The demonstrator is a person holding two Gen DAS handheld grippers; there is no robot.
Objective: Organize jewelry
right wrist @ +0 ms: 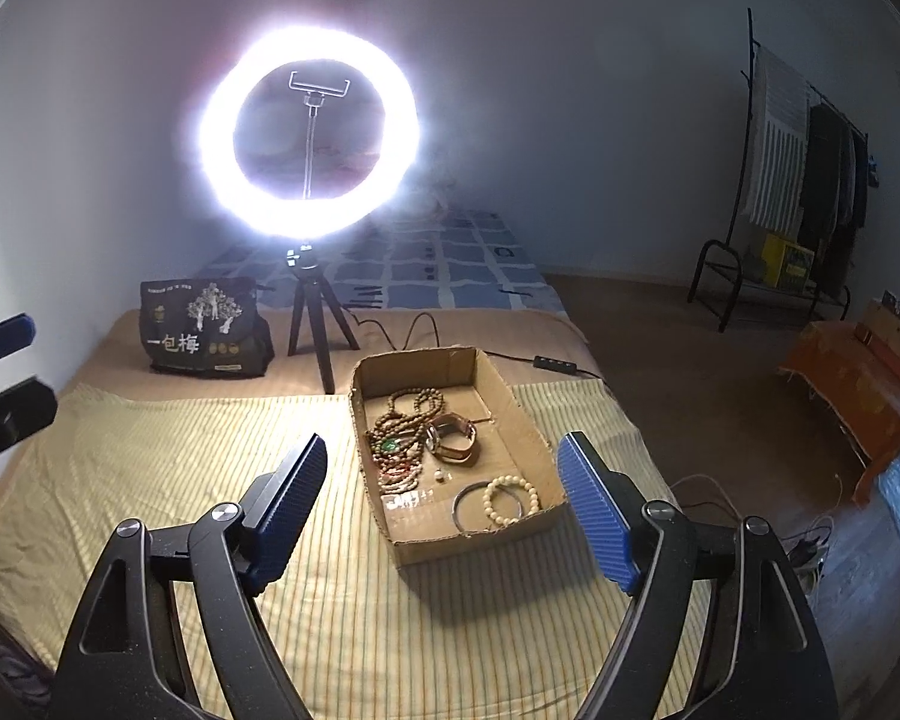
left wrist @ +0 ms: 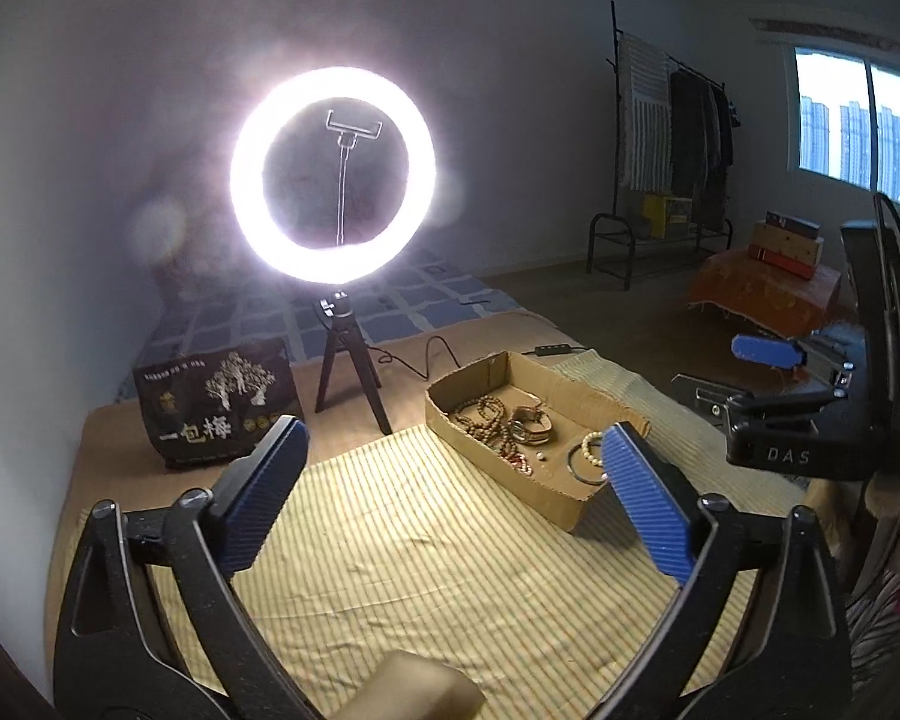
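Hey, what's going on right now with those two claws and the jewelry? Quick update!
Left gripper open, empty. Right gripper open, empty, above the mat. Jewelry sits in the cardboard tray: wooden beads, watch, pearl bracelet. Nothing blocking.

The striped mat (right wrist: pixel 390 630) lies bare in front of and left of the cardboard box (right wrist: pixel 513 531), giving open room there. The box's low walls ring the jewelry; its top is open from above. Behind it the ring light tripod (right wrist: pixel 321 330) and its cable (right wrist: pixel 417 327) stand in the way, with the black bag (right wrist: pixel 204 330) to the left of them.
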